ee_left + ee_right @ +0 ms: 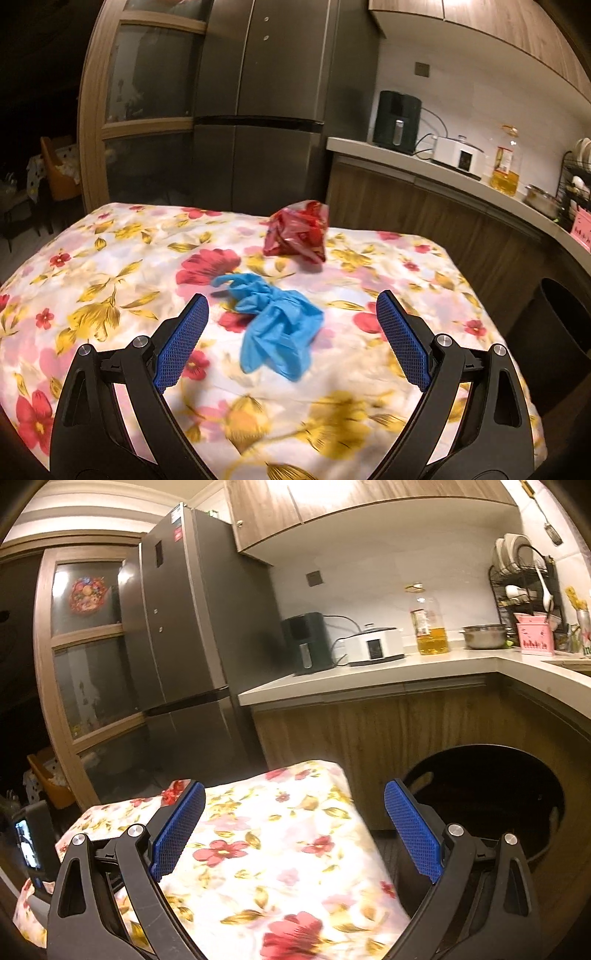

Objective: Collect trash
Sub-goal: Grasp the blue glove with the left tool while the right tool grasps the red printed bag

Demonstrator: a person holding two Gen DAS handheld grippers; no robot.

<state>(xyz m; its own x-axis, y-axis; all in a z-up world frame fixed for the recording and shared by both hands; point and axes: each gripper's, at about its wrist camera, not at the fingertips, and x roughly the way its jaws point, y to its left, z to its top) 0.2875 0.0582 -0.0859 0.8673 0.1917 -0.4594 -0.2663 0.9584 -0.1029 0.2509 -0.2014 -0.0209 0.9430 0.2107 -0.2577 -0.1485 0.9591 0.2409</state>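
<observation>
A crumpled blue glove (pixel 275 325) lies on the flowered tablecloth (pixel 110 280), right between and just ahead of the blue pads of my left gripper (pixel 291 306), which is open and holds nothing. Farther back on the cloth sits a crumpled red plastic wrapper (pixel 297 232). In the right wrist view my right gripper (pixel 293 797) is open and empty above the table's right corner (pixel 295 849). Beside that corner, on the floor, stands a black round bin (pixel 487 797) with a dark open mouth. The same black bin (pixel 557 317) shows at the right edge of the left wrist view.
A grey fridge (pixel 266 103) stands behind the table. A counter (pixel 369 675) at the right carries an air fryer (pixel 308 644), a white cooker (pixel 373 646), an oil bottle (pixel 430 627), a steel bowl (pixel 484 637) and a dish rack (pixel 524 579). Wooden cabinets run below.
</observation>
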